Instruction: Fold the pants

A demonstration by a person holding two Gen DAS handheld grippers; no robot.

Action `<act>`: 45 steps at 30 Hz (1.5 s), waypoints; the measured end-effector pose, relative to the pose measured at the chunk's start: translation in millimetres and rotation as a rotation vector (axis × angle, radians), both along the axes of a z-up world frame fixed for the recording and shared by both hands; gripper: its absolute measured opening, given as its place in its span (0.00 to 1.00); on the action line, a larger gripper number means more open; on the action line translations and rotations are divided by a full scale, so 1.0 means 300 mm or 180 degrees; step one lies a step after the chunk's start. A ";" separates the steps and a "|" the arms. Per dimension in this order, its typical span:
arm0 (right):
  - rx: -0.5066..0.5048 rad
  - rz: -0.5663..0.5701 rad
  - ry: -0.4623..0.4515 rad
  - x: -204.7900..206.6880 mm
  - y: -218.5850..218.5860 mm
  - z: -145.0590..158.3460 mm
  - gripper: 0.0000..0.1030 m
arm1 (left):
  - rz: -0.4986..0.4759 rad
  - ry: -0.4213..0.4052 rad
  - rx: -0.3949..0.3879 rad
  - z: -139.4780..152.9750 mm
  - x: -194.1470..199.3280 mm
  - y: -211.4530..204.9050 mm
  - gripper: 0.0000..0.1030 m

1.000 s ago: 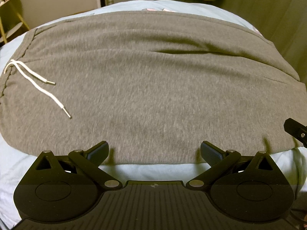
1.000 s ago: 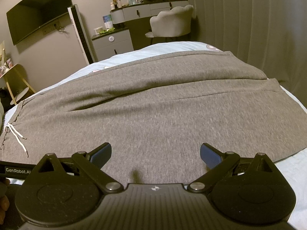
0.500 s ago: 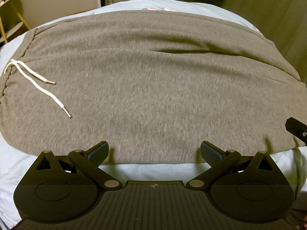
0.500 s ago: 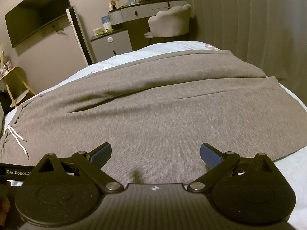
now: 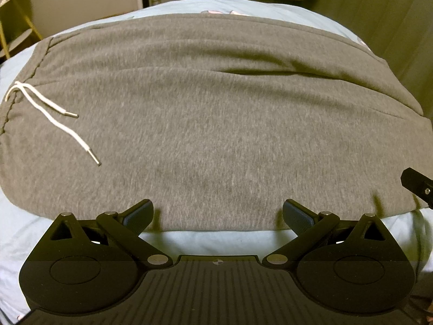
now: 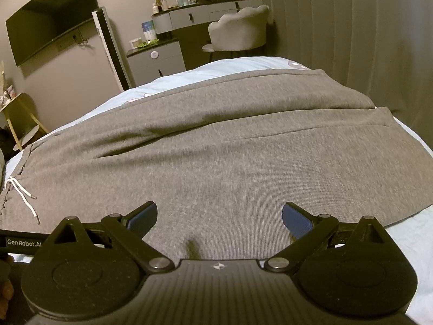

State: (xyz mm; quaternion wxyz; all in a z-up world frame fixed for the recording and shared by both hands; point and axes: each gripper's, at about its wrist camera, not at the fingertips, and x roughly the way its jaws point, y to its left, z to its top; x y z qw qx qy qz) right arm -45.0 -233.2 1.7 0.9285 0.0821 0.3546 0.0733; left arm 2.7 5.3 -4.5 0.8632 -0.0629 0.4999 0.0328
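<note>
bed and pants unchanged, jaws apart

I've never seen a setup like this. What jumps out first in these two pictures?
A big pair of grey sweatpants fills both views, spread flat across a pale blue bed, waistband to the left. Its white drawstring lies loose on the cloth near that waistband. At the bottom of each view a black gripper, the left gripper and the right gripper, has its jaws wide open at the near edge.

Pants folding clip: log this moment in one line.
pants: flat on bed | left gripper: open, at near edge | right gripper: open, over fabric | fold: not begun
</note>
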 end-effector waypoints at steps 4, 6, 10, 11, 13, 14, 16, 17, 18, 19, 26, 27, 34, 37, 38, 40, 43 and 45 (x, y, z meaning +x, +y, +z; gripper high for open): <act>0.0002 0.0003 0.0001 0.000 0.000 0.000 0.96 | 0.0003 0.0001 -0.0007 -0.001 0.001 0.001 1.00; 0.0003 0.0001 0.0001 0.000 0.000 0.000 0.96 | 0.0003 -0.0001 -0.0009 -0.001 0.000 0.000 1.00; 0.0001 0.0001 0.0002 0.000 0.000 0.000 0.96 | 0.0005 0.0000 -0.0008 -0.001 0.000 0.001 1.00; 0.0000 0.0000 0.0006 0.001 -0.001 -0.001 0.96 | 0.0004 0.0001 -0.0010 -0.001 0.000 0.001 1.00; -0.0005 -0.0002 0.0010 0.000 -0.001 -0.004 0.96 | 0.0006 -0.0001 -0.0010 -0.001 0.000 0.000 1.00; -0.0005 -0.0004 0.0011 0.000 -0.001 -0.005 0.96 | 0.0007 0.0000 -0.0007 -0.001 0.000 0.000 1.00; -0.0010 -0.0010 0.0020 0.002 -0.001 -0.007 0.96 | 0.0004 0.0001 -0.0004 0.000 0.000 -0.001 1.00; -0.0014 -0.0012 0.0026 0.002 0.000 -0.008 0.96 | 0.0003 0.0000 -0.0001 0.000 0.000 -0.001 1.00; -0.0018 -0.0014 0.0032 0.003 0.001 -0.009 0.96 | 0.0003 -0.0002 0.0003 0.001 0.000 -0.002 1.00; -0.0021 -0.0014 0.0039 0.004 0.002 -0.009 0.96 | 0.0002 -0.0006 0.0004 0.001 -0.001 -0.001 1.00; -0.0064 -0.0016 0.0104 0.016 0.010 -0.010 0.96 | 0.0015 -0.0015 -0.0018 0.003 -0.003 0.005 1.00; -0.0069 -0.0028 0.0126 0.020 0.010 -0.012 0.96 | 0.0016 -0.0020 -0.0015 0.004 -0.003 0.004 1.00; 0.0002 -0.0080 0.0369 0.061 0.001 -0.033 0.96 | -0.0020 -0.0038 0.0023 0.006 -0.004 -0.001 1.00; 0.0065 -0.0071 0.0506 0.088 -0.005 -0.051 0.96 | -0.0032 -0.0040 0.0020 0.007 -0.003 0.000 1.00; 0.0099 -0.0074 0.0585 0.104 -0.010 -0.061 0.96 | -0.0029 -0.0048 0.0015 0.008 -0.003 0.002 1.00; 0.0221 -0.0112 0.0799 0.136 -0.026 -0.089 0.96 | -0.0003 -0.0072 0.0014 0.015 -0.002 0.005 1.00; 0.0609 -0.0261 0.1063 0.180 -0.073 -0.141 0.96 | 0.0058 -0.0079 0.0047 0.024 0.010 0.004 1.00; 0.0818 -0.0359 0.1151 0.197 -0.102 -0.161 0.96 | 0.0093 -0.0141 0.0064 0.036 0.031 0.010 1.00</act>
